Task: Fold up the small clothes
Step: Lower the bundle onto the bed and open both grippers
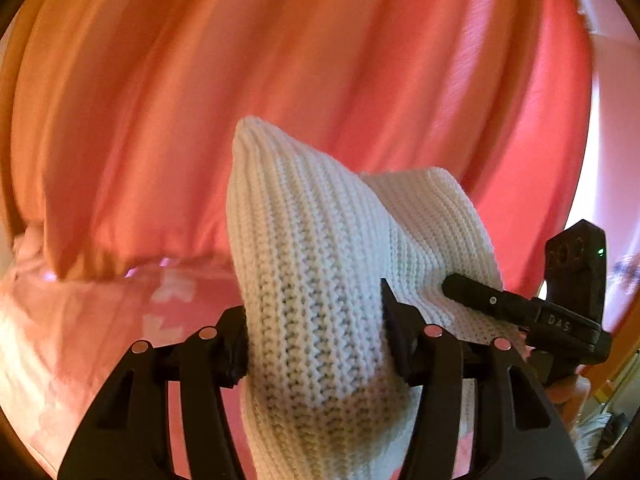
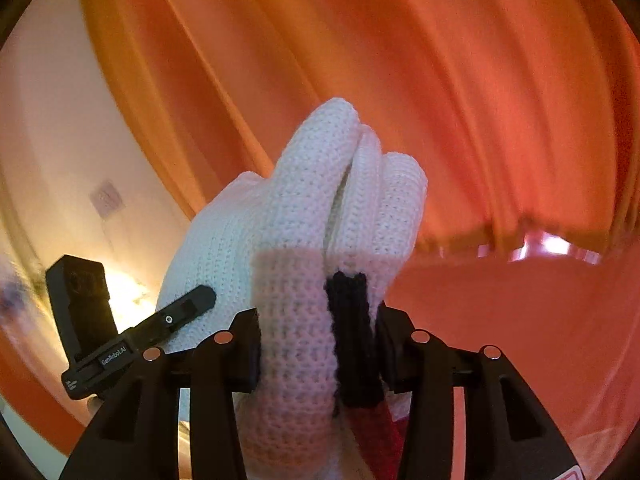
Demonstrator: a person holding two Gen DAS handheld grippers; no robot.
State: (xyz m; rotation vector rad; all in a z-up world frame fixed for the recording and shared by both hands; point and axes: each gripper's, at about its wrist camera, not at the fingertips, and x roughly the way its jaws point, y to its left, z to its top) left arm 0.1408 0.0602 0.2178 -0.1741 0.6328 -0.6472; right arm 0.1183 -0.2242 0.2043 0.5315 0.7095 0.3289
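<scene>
- White chunky-knit garment point(image 1: 320, 264), bunched and lifted, pinched at two spots
- Black and red trim point(image 2: 354, 340) at one pinched edge

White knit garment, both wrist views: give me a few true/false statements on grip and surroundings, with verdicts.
1. The left gripper is clamped on a bunched white ribbed knit garment. True.
2. The right gripper is empty. False: it pinches the same white knit, beside a black knitted band.
3. The garment lies flat on the bed. False: it is held up between both grippers.
4. An orange pleated curtain hangs behind the garment. True.
5. The knit is plain white throughout. False: black and red knitted trim shows in the right wrist view.
</scene>
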